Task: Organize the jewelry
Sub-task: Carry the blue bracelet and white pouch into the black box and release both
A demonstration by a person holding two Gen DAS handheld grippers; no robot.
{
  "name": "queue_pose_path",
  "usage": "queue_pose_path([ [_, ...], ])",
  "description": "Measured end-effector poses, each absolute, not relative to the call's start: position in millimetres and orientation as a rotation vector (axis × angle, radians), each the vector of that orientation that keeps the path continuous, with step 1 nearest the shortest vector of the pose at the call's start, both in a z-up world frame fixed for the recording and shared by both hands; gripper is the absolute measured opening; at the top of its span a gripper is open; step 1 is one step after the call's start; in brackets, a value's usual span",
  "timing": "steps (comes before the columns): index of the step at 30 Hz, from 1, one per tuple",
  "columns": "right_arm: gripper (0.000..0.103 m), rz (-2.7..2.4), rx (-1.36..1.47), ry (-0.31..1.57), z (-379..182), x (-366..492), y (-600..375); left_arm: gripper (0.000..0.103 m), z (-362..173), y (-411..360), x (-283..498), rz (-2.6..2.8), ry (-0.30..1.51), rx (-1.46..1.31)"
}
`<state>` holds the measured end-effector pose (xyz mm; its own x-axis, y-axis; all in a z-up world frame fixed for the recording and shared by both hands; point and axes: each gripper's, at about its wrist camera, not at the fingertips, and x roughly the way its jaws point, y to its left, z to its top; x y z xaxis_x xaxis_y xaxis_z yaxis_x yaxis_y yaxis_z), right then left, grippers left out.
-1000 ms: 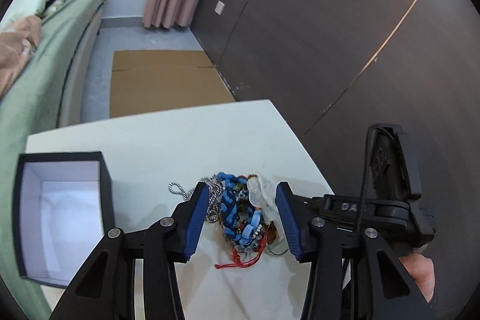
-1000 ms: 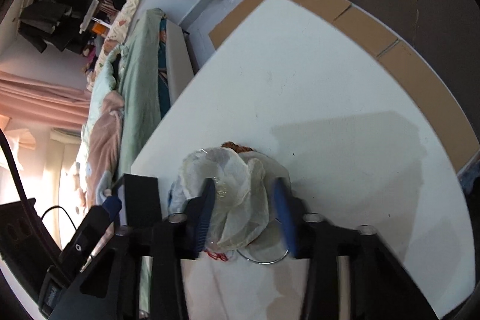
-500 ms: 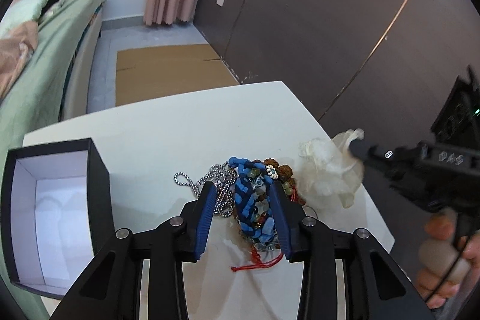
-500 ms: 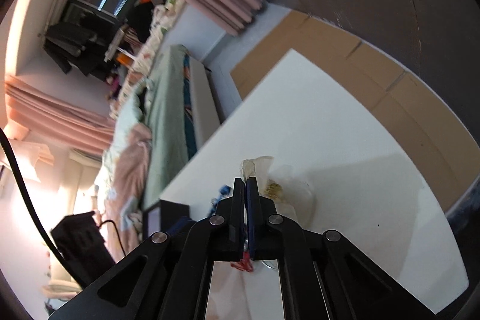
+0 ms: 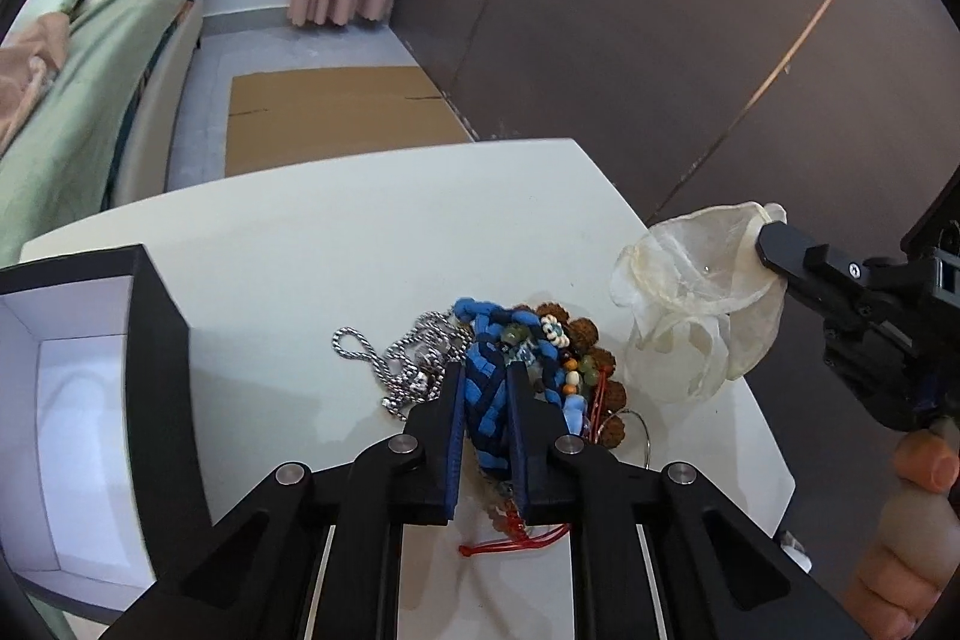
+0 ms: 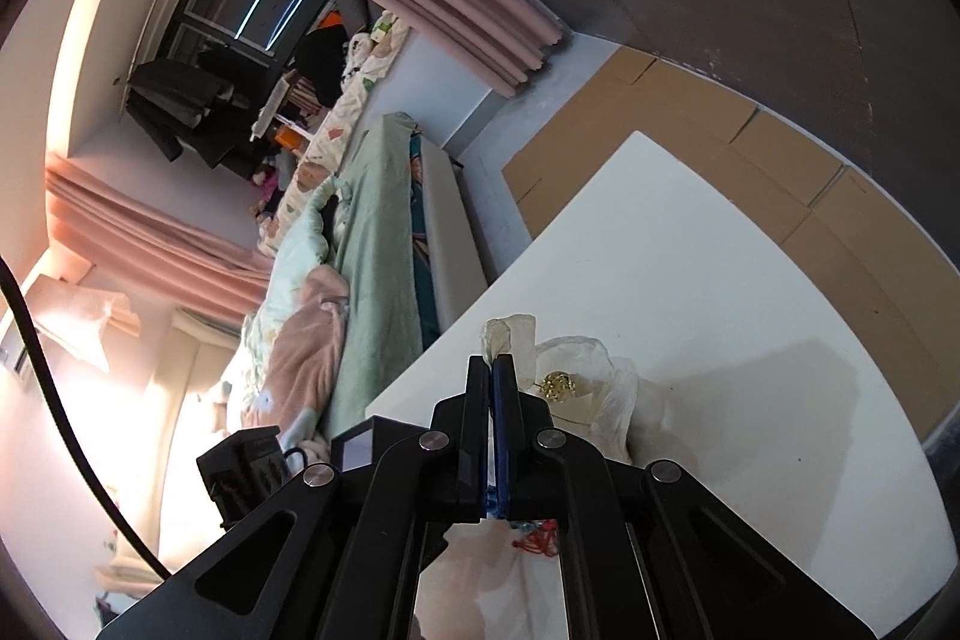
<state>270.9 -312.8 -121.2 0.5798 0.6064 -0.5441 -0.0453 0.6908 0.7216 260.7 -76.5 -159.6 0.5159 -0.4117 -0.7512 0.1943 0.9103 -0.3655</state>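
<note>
A tangle of jewelry lies on the white table (image 5: 360, 250): a blue braided bracelet (image 5: 486, 400), a silver chain (image 5: 390, 364), brown bead strands (image 5: 594, 334) and a red cord (image 5: 516, 544). My left gripper (image 5: 485, 385) is down in the pile. Its jaws are closing, and the blue pads press on both sides of the blue braided bracelet. My right gripper (image 5: 769, 241) is shut on a white translucent flower piece (image 5: 690, 316), which it holds above the table's right edge. In the right wrist view the same gripper (image 6: 493, 364) pinches a petal of the flower piece (image 6: 576, 370), whose centre is gold.
An open black box (image 5: 156, 370) with a white inside stands at the table's left, its corner (image 6: 360, 445) also showing. A person's hand (image 5: 912, 520) holds the right gripper. Beyond the table are a bed (image 5: 90, 100), cardboard (image 5: 336, 112) on the floor and a dark panelled wall.
The left jaws have narrowed from wide apart onto the blue bracelet and sunk into the pile. The right gripper has shut on the white flower piece and lifted it off the pile.
</note>
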Motion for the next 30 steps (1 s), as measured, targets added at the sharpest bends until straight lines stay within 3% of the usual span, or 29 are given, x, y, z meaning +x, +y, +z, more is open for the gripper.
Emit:
queue_pose_path([
  [17,0.003,0.669,0.63,0.738,-61,277,-250,0.013,-68,-1,228,-0.362,0.691,-0.379],
  [30,0.003,0.871,0.535,0.809,-64,283,-155,0.013,-47,102,208,-0.167,0.595,-0.464],
])
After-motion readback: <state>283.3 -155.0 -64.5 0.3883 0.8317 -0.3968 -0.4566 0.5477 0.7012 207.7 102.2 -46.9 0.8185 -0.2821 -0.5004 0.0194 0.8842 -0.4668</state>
